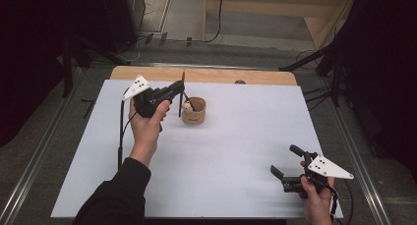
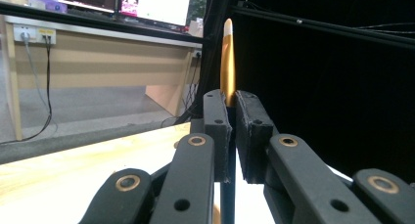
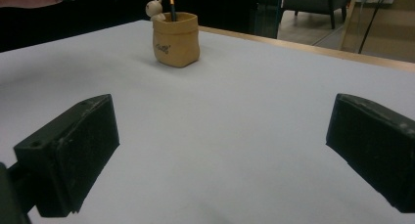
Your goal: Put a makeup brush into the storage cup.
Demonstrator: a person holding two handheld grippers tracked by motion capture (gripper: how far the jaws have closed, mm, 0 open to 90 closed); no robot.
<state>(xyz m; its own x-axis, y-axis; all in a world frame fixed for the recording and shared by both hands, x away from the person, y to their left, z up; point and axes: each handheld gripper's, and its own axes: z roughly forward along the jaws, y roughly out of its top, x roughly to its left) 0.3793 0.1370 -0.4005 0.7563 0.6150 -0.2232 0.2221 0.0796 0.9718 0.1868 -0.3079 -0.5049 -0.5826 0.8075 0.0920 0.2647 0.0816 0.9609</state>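
The left gripper (image 1: 180, 89) is clenching an upright pen (image 2: 227, 62) beside the cup (image 1: 193, 111) near the table's (image 1: 236, 156) far edge — a tilt risks missing it; right gripper (image 1: 287, 162) is idling, released.

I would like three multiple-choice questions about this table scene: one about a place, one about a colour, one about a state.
1. Where does the pen holder stand?
A. far half of the white table
B. near right corner
C. on the floor

2. What colour is the upper part of the pen in the left gripper?
A. green
B. golden
C. blue

3. How is the right gripper?
A. shut on the pen
B. shut, holding nothing
C. open

Answers: 1 A, the high view shows it toward the far edge. 2 B, golden above the jaws in the left gripper view. 3 C, its jaws stand wide apart.
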